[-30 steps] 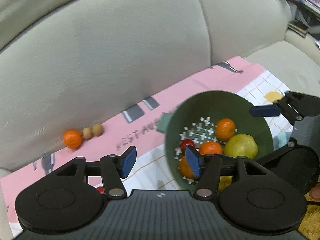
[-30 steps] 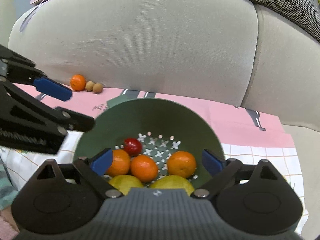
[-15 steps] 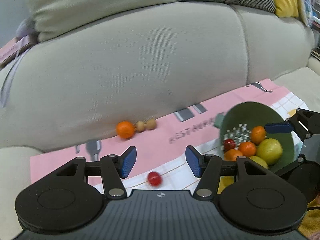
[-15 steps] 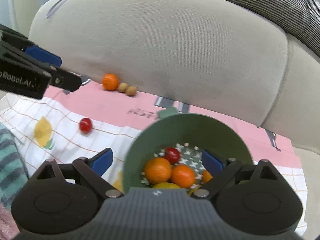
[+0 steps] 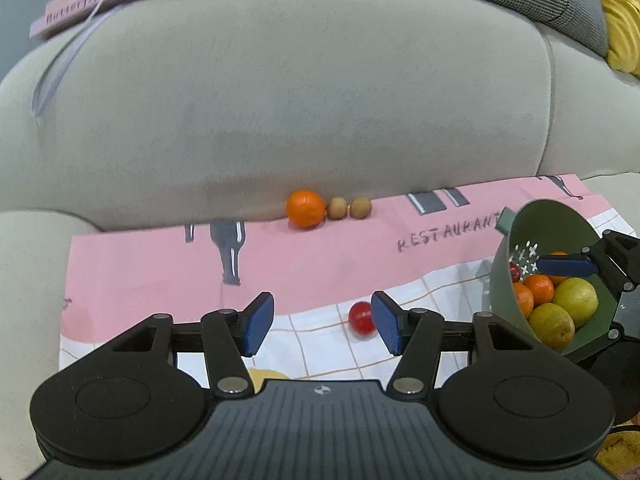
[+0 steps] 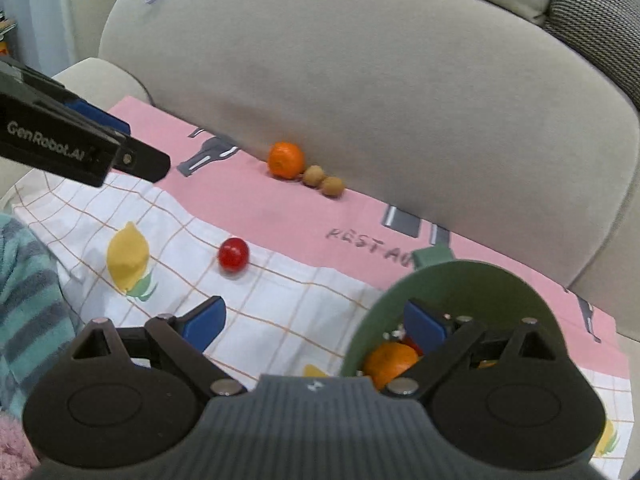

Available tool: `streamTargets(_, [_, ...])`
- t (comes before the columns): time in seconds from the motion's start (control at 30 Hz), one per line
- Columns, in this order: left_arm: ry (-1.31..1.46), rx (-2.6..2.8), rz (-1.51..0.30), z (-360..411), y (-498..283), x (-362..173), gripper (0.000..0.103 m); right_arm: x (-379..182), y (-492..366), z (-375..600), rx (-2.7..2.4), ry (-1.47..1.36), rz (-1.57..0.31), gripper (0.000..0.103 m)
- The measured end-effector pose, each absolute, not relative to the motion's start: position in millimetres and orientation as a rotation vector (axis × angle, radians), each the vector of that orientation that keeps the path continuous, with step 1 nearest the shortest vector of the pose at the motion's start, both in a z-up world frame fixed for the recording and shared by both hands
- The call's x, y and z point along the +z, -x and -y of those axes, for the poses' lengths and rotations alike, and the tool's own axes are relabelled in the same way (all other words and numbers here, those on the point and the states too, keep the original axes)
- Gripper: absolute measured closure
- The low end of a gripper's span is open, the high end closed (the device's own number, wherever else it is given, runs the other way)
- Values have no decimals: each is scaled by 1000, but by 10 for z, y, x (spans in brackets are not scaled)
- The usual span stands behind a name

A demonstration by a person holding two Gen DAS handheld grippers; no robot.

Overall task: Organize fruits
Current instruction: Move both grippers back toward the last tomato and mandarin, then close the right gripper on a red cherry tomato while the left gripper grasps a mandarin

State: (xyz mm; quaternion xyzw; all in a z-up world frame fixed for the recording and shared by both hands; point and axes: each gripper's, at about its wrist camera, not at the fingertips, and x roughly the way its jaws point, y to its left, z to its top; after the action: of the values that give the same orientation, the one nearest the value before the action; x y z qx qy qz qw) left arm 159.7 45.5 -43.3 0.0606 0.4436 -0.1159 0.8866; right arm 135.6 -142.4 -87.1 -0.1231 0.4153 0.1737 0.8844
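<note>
A green colander (image 5: pixel 516 280) holds several oranges, two yellow-green fruits and a red one; it also shows in the right wrist view (image 6: pixel 472 280). My right gripper (image 6: pixel 316 326) is open, its right finger inside the colander and its left finger outside over the cloth. My left gripper (image 5: pixel 322 326) is open and empty, low over the cloth. A red cherry tomato (image 5: pixel 361 317) lies just ahead of its right fingertip; it also shows in the right wrist view (image 6: pixel 233 254). An orange (image 5: pixel 305 208) and two small brown fruits (image 5: pixel 350 208) rest against the sofa back.
A pink and white checked cloth (image 5: pixel 160 264) covers the sofa seat. The grey sofa backrest (image 5: pixel 280 100) rises right behind the fruits. A pink book (image 5: pixel 76 8) lies on top of the backrest. A striped teal sleeve (image 6: pixel 28 300) is at the left.
Both grippers have pulled back and swung left. The colander has slid to the right of both views. The tomato now sits beside my left gripper's right fingertip.
</note>
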Motion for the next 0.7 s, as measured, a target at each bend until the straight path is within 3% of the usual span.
streamTargets(0.17, [-92,-247,-968,-543,-1708,-594,37,-934,-1429,1329,397,245,-866,14])
streamTargets(0.7, [-34,-235,-1092,-810,-2055,-1049,45,-1292,-1787,921,548,256,-903,49])
